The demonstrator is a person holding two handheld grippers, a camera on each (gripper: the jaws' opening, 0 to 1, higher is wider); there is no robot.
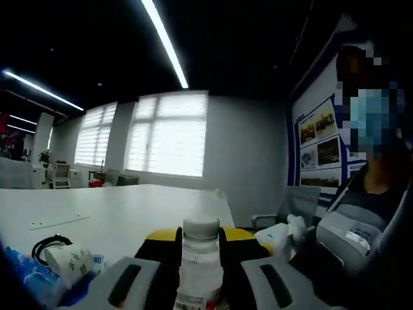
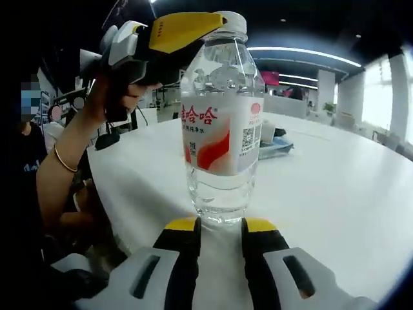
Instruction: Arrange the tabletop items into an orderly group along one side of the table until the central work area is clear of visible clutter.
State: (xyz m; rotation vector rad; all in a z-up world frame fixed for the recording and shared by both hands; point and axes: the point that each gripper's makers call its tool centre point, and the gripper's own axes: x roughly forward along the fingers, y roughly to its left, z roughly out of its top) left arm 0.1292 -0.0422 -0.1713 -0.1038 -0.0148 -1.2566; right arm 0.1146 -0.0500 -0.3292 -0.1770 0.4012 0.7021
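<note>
Left gripper [image 2: 193, 29], held high in a bare hand [image 2: 119, 90], jaws clamped; right gripper [image 2: 219, 236] jaws parted.

A: How is the light in the left gripper view?

B: Dim overall. The windows [image 1: 169, 132] are blown out white behind their blinds, and ceiling light strips [image 1: 164, 40] burn as hard streaks on a black ceiling. The counter [image 1: 129, 210] picks up a pale, flat sheen.

A: Sharpness?

B: Soft throughout. The bottle [image 1: 201, 265] close to the lens is blurred, and straight lines bow toward the edges.

A: And the right gripper view?

B: Brighter and crisper. The bottle's [image 2: 221, 123] label reads clearly, with small glints on the clear plastic. Daylight from the windows [image 2: 387, 97] on the right washes that side; the left falls into shadow.
</note>
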